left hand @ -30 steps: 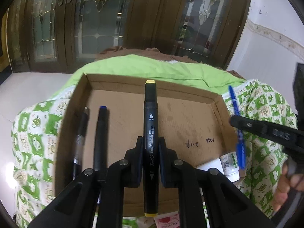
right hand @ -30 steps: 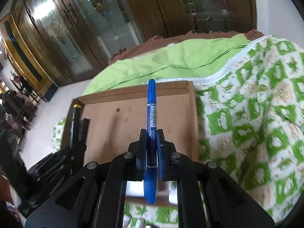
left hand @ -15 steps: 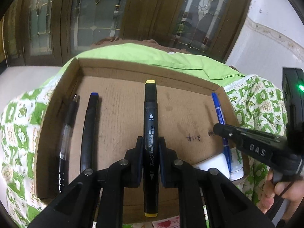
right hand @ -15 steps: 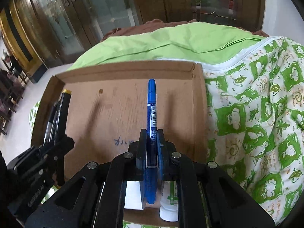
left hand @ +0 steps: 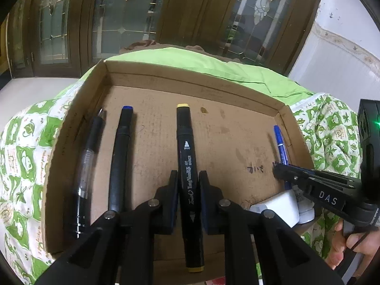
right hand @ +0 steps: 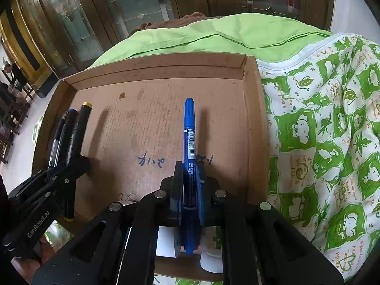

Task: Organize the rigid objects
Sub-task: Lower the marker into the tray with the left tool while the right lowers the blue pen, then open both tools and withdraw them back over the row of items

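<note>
A shallow cardboard tray (left hand: 166, 80) rests on a green-and-white patterned cloth (right hand: 327, 142) over a plain green sheet (right hand: 213, 35). The left gripper (left hand: 188, 185) is clamped on a black art marker (left hand: 187, 156) with yellow end caps; the marker points toward 12 o'clock over the tray's middle. At 9 o'clock from it, two pens lie side by side on the tray floor near the left wall: a black pen with a blue end (left hand: 121, 156) and, just beside it toward the wall, a black pen with a clear barrel (left hand: 86, 166). The right gripper (right hand: 189, 180) is clamped on a blue marker (right hand: 189, 128), also aimed at 12 o'clock, over the tray's right part close to the right wall. Handwritten ink marks (right hand: 152, 161) show on the tray floor. At 5 o'clock, on the tray's near edge, sit a white block (left hand: 275, 207) and a small white bottle (left hand: 305, 210). A hand (left hand: 342, 249) grips the right gripper's handle
</note>
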`<action>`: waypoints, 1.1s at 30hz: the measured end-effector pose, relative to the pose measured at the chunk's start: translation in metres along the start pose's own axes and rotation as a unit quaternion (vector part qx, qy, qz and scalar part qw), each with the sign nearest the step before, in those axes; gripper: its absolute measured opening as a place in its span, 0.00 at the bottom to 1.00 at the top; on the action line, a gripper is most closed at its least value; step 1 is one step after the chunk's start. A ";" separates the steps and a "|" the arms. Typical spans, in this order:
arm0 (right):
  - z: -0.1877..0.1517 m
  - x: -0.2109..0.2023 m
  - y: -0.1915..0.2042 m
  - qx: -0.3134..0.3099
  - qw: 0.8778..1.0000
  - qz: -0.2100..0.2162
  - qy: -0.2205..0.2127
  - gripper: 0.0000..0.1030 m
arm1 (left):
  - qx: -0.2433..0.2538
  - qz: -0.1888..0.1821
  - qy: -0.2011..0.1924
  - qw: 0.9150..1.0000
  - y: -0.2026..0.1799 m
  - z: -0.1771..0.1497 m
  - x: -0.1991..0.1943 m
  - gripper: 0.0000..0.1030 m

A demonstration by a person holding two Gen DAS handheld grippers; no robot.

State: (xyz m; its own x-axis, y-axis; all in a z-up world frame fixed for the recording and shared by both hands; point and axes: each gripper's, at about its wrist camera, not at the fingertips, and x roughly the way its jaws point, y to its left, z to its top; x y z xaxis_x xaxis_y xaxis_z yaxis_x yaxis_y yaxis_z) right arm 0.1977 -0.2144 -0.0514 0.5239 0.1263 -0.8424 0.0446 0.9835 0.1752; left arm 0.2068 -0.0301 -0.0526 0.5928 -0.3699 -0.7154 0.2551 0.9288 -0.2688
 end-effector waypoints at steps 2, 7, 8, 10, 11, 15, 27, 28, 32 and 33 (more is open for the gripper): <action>-0.001 -0.001 -0.002 0.003 1.000 -0.002 -0.004 0.09 | -0.009 -0.010 0.002 1.000 0.003 0.000 -0.001 0.17; -0.002 -0.007 -0.008 0.017 1.000 -0.002 -0.010 0.22 | -0.001 -0.010 -0.004 1.000 -0.001 -0.001 -0.007 0.61; -0.003 -0.009 -0.009 0.020 1.000 0.000 -0.013 0.30 | 0.004 -0.006 -0.011 1.000 -0.003 -0.002 -0.011 0.62; -0.004 -0.017 -0.011 0.026 0.999 0.005 -0.023 0.33 | 0.015 -0.005 -0.014 1.000 -0.006 -0.004 -0.016 0.62; -0.004 -0.021 -0.012 0.030 0.999 0.008 -0.028 0.33 | 0.022 0.001 -0.015 1.000 -0.008 -0.007 -0.022 0.62; -0.011 -0.042 -0.019 0.053 0.997 0.030 -0.048 0.33 | 0.027 0.039 -0.030 0.998 -0.013 -0.020 -0.047 0.62; -0.058 -0.092 -0.018 0.098 0.991 0.078 -0.041 0.61 | -0.026 0.034 0.030 0.999 -0.020 -0.102 -0.092 0.74; -0.065 -0.091 -0.018 0.099 0.991 0.081 -0.030 0.61 | -0.024 0.036 0.035 0.998 -0.022 -0.105 -0.092 0.74; -0.094 -0.094 -0.012 0.094 0.991 0.095 0.002 0.61 | 0.012 0.055 0.020 0.998 -0.038 -0.113 -0.105 0.75; -0.101 -0.097 -0.011 0.090 0.991 0.098 0.006 0.61 | 0.016 0.055 0.019 0.998 -0.040 -0.115 -0.107 0.75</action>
State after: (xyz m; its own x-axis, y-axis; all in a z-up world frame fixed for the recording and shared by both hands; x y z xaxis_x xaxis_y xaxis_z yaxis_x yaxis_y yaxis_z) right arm 0.0606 -0.2249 -0.0229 0.5272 0.3144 -0.7894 0.0949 0.9015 0.4223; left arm 0.0457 -0.0247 -0.0397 0.5898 -0.2645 -0.7630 0.2152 0.9622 -0.1671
